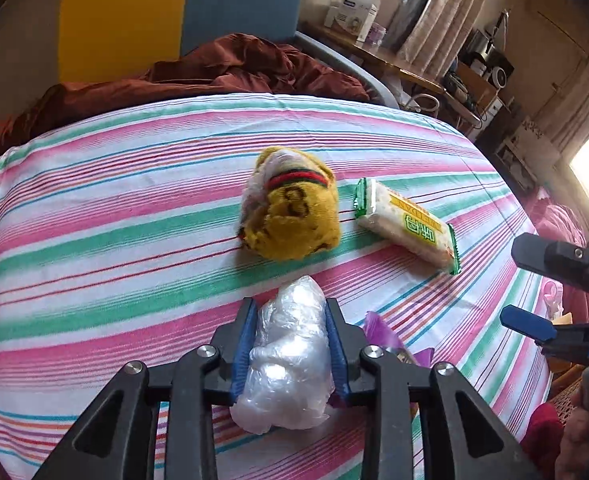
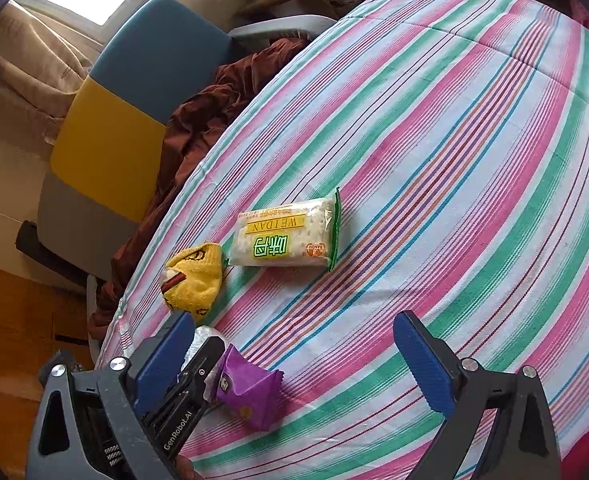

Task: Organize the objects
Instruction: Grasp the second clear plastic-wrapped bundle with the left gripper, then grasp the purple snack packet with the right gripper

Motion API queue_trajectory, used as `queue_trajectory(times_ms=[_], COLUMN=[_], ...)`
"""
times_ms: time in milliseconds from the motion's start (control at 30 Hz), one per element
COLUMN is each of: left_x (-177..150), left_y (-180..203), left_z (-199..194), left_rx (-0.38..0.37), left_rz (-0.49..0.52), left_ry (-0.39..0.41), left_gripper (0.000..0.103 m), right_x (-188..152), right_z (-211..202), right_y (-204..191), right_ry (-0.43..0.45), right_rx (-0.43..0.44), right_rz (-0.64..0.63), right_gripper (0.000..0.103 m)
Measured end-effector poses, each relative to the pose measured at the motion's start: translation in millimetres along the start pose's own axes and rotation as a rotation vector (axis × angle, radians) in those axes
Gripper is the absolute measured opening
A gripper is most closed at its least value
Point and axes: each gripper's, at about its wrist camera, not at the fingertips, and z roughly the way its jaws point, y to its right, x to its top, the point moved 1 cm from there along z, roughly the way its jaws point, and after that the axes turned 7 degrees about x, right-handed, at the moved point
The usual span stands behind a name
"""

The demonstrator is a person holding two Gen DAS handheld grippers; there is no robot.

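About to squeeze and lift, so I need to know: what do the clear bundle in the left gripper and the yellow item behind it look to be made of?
Clear bundle: thin plastic film, glossy and crinkled, with light glinting off its folds; probably soft and compressible. The left gripper is shut on it. Yellow item: looks like knitted fabric, matte and fuzzy, likely a balled sock.

Left gripper [image 1: 290, 344]: black arms, blue ribbed pads, silver screws. Right gripper [image 2: 294, 364]: same, "GenRobot.AI" marking.
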Motion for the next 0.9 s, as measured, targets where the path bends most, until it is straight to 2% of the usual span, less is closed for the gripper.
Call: queue_trajectory(times_ms=[167, 267, 333, 400, 533, 733, 767, 867, 900], left_x=[-27, -46, -61, -77, -107, -133, -133, -137, -138], left_y=[-23, -25, -23, -19, -20, -19, -16, -12, -12], left_z=[-22, -36, -46, -55, -74, -87, -87, -86, -86], left_rx=[0.030, 0.053, 0.072, 0.088, 0.074, 0.063, 0.069, 0.082, 0.084], left_rz=[-0.062, -0.070, -0.049, -0.027, -0.015, 0.013, 0.025, 0.059, 0.062], left_ry=[0.021, 0.025, 0.040, 0.059, 0.084, 0.138, 0.145, 0.166, 0.169], left_gripper=[0.032, 0.032, 0.032, 0.032, 0.032, 0.032, 0.032, 0.034, 0.034], right_x=[-1, -5, -12, -20, -33, -62, -67, -80, -83], right_z=[3, 12, 22, 26, 35, 55, 60, 79, 81], right_y=[-5, -12, -24, -37, -58, -82, -83, -77, -77], right_ry=[-0.005, -0.060, -0.112, -0.126, -0.166, -0.229, -0.239, -0.312, -0.308], right_rx=[-0.024, -0.027, -0.027, -0.029, -0.010, -0.077, -0.106, -0.219, -0.237], right_rz=[-0.035, -0.085, -0.154, -0.236, -0.375, -0.607, -0.651, -0.728, -0.755], right_gripper=[0.100, 0.100, 0.100, 0.100, 0.100, 0.099, 0.094, 0.057, 0.055])
